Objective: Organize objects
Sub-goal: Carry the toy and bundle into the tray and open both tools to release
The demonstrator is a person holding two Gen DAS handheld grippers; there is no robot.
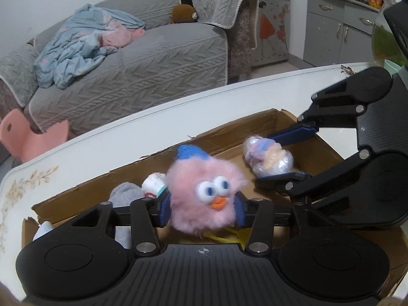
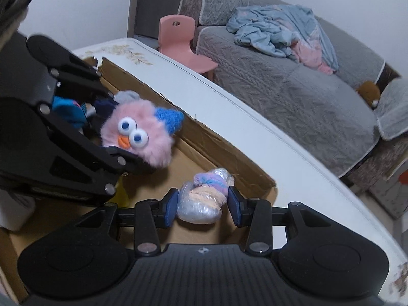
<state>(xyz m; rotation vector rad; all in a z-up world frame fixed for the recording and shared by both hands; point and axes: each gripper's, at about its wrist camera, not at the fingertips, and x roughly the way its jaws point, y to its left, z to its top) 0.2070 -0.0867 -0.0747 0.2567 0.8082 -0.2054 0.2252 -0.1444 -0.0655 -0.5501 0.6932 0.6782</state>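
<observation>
My left gripper (image 1: 202,210) is shut on a fluffy pink toy (image 1: 204,191) with big eyes, an orange beak and a blue knitted ear, held over the cardboard box (image 1: 229,132). My right gripper (image 2: 202,206) is shut on a plastic-wrapped bundle (image 2: 202,199) of pastel socks, also over the box (image 2: 229,153). The right gripper with the bundle (image 1: 267,159) shows in the left wrist view at the right. The pink toy (image 2: 137,135) shows in the right wrist view at the left. A grey plush (image 1: 125,193) and a white rolled item (image 1: 154,185) lie in the box.
The box stands on a white table (image 1: 127,132) with a floral print. Behind it are a grey sofa (image 1: 132,71) with a blue blanket, a pink chair (image 2: 178,43), and a grey cabinet (image 1: 339,25). Blue fabric (image 2: 68,112) lies in the box.
</observation>
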